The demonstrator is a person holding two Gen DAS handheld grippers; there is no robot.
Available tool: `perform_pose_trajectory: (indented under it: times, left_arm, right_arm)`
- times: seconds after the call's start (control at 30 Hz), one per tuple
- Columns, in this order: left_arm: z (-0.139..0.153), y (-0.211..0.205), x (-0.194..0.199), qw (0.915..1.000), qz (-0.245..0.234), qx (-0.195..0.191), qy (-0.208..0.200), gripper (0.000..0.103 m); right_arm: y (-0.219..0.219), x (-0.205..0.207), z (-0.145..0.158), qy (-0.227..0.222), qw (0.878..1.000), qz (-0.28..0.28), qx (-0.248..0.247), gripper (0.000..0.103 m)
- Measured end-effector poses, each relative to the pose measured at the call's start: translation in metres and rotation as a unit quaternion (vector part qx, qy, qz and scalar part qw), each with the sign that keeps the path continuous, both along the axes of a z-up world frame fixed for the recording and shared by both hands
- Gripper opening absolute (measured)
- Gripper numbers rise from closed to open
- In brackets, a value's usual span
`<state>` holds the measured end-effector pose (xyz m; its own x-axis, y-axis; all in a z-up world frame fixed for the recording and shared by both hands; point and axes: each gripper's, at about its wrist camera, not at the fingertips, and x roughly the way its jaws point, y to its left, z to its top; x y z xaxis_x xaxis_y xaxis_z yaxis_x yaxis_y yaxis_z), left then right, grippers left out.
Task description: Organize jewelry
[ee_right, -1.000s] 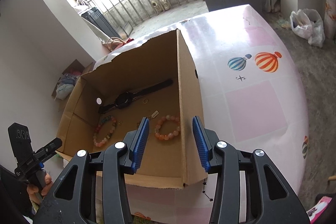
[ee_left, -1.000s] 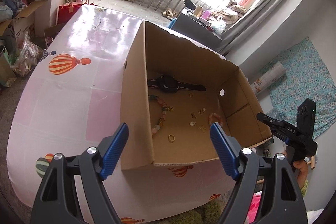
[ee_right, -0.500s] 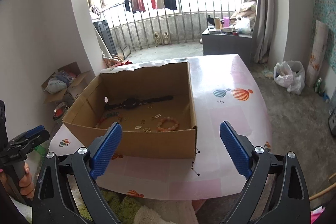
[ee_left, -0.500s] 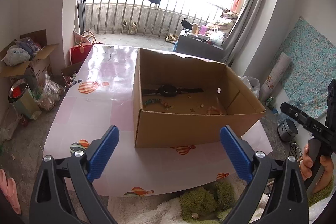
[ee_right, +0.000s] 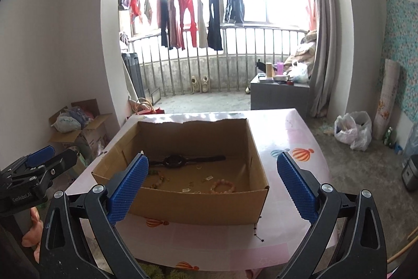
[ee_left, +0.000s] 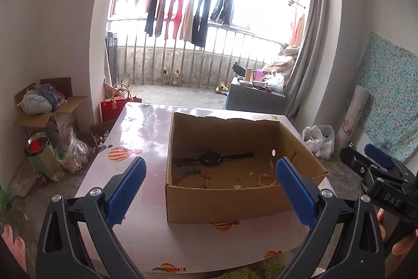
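Both grippers hang wide open with nothing between their blue pads: the left gripper [ee_left: 209, 188] and the right gripper [ee_right: 213, 186] each frame the cardboard box [ee_left: 235, 203] without touching it. Seen from the left wrist, the right gripper's body at the frame edge carries the letters "DAS" [ee_left: 392, 198]; seen from the right wrist, the left gripper's body reads "GenRobot.AI" [ee_right: 22, 196] (small, partly blurred). Fingers [ee_right: 32, 226] of the person's hand show beneath it.

A second ago both grippers were close over the box, looking down into it, the right one with its jaws much narrower beside the box's right wall; since then both have drawn back and up, levelled out, and opened fully, so the whole box and the room beyond come into view.

The jewelry lies on the box floor: a black watch [ee_left: 210, 157] stretched across the back, a multicoloured bead bracelet [ee_left: 192, 175] at the front left, a pink bead bracelet [ee_right: 223, 186] at the front right, and small rings and earrings [ee_right: 198, 178] scattered between them.

The box sits on a glossy pink table [ee_right: 292, 203] printed with hot-air balloons [ee_right: 303, 153]. Behind it a railed balcony holds hanging clothes [ee_right: 188, 15]; open cartons [ee_left: 49, 111] stand by the left wall, a grey curtain [ee_right: 320, 43] and white plastic bags [ee_right: 352, 132] to the right.
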<state>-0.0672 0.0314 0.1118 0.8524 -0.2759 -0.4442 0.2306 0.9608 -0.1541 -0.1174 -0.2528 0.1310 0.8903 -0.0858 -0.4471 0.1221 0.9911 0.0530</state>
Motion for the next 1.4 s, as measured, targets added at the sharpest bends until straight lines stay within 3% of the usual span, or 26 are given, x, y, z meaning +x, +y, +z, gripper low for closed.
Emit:
perform_pose_trajectory:
  times: [0.13, 0.27, 0.53, 1.4]
  left_arm:
    - [-0.021, -0.01, 0.013, 0.9971, 0.029, 0.04, 0.058, 0.098]
    - [-0.05, -0.022, 0.028, 0.9862, 0.048, 0.093, 0.128, 0.098]
    - [-0.084, -0.03, 0.037, 0.97, 0.038, 0.089, 0.223, 0.098]
    - [-0.081, -0.036, 0.053, 0.964, 0.044, 0.088, 0.247, 0.098]
  right_arm:
    - [0.001, 0.014, -0.021, 0.074, 0.997, 0.008, 0.01, 0.095]
    - [-0.003, 0.026, -0.042, 0.14, 0.99, 0.001, 0.025, 0.095]
    - [0.001, 0.035, -0.067, 0.206, 0.978, 0.003, 0.038, 0.095]
    - [-0.003, 0.05, -0.075, 0.226, 0.973, 0.011, 0.035, 0.095]
